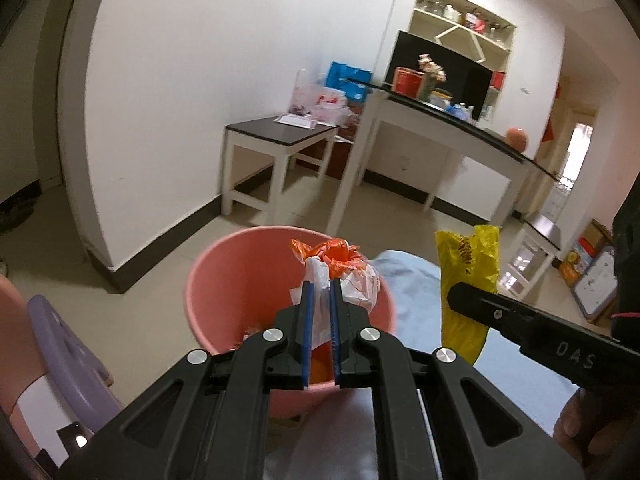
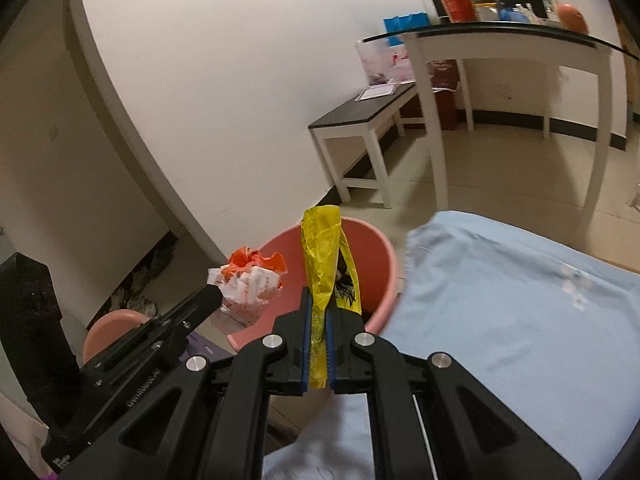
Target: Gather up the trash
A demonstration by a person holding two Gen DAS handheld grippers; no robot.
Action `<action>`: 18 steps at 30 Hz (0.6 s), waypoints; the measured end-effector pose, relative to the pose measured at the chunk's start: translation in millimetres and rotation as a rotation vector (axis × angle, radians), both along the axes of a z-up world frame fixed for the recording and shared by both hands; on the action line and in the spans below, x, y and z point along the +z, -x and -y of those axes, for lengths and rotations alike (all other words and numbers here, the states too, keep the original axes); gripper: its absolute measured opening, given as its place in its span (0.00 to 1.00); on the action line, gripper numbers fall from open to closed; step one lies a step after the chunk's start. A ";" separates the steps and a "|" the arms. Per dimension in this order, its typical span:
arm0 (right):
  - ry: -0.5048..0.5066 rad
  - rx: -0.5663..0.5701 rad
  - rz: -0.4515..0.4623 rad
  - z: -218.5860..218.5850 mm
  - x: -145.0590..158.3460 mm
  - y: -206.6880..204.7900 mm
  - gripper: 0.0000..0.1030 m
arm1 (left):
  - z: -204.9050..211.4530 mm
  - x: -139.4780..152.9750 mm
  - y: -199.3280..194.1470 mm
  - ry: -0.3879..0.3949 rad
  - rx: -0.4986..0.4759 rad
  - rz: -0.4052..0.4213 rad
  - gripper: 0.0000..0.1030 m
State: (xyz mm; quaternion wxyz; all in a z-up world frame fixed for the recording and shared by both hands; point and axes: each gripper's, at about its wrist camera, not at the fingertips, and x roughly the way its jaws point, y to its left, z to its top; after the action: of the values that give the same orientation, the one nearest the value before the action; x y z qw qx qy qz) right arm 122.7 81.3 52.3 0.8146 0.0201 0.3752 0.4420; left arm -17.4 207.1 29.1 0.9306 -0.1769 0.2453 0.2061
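My left gripper is shut on a crumpled white-and-orange plastic bag, held over the pink bin. The same bag shows at the left gripper's tip in the right wrist view. My right gripper is shut on a yellow plastic bag, which stands up above the pink bin. In the left wrist view the yellow bag hangs at the right gripper's tip, beside the bin's right rim. Orange scraps lie inside the bin.
A light blue cloth covers the surface right of the bin. A purple stool stands at the left. A low dark-topped bench and a white table with clutter stand by the far wall. A hand grips the right tool.
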 end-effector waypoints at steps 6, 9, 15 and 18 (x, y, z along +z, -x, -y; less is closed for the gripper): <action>0.032 0.025 -0.030 -31.5 -16.8 -10.0 0.05 | -25.6 -16.8 -7.0 0.020 0.050 -0.045 0.07; 0.049 0.033 -0.050 -45.4 -27.2 -15.9 0.05 | -32.6 -25.5 -9.0 0.030 0.060 -0.060 0.07; 0.071 0.047 -0.088 -69.9 -48.2 -30.5 0.05 | -42.9 -38.6 -18.0 0.034 0.068 -0.088 0.07; 0.082 0.049 -0.101 -74.0 -56.8 -34.7 0.05 | -46.9 -43.4 -22.4 0.036 0.069 -0.097 0.07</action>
State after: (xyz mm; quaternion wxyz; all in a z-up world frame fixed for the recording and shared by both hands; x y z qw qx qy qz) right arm 157.4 155.3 -4.5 0.7836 -0.0003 0.4338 0.4446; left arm 5.0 254.0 -14.3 0.9066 -0.1919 0.2876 0.2420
